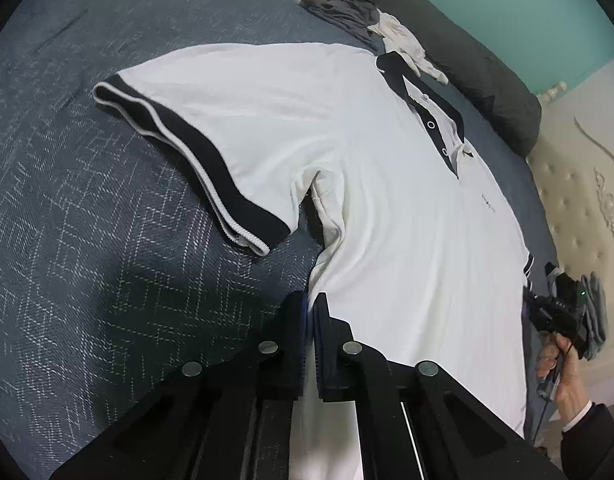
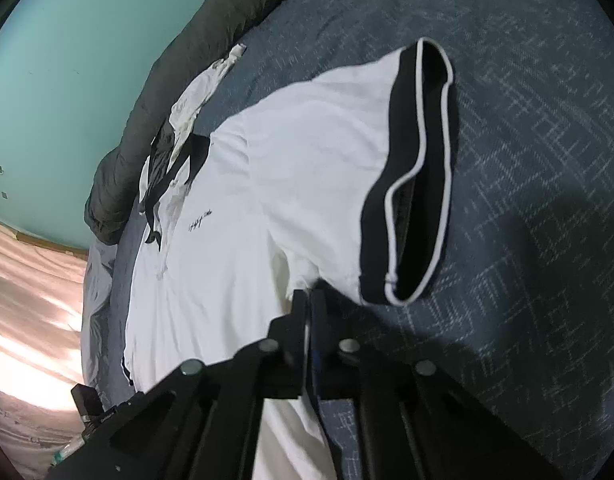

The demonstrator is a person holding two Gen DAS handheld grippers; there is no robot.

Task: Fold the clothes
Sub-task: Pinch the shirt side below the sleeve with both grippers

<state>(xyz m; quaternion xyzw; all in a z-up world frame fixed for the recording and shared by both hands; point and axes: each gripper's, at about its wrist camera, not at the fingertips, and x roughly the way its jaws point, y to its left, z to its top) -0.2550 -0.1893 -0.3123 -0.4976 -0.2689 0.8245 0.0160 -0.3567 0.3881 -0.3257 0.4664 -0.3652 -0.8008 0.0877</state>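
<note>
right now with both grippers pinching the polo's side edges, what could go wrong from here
1. Both the left gripper and the right gripper pinch only a thin edge of the white polo shirt; a quick lift could pull the fabric free.
2. The sleeve near the right gripper gapes open and may bunch inside the fold.
3. The clothes pile near the collar could snag if the shirt slides that way.

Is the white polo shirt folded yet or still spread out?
Spread out: the polo shirt lies flat on the bed, both sleeves out sideways, unfolded.
</note>
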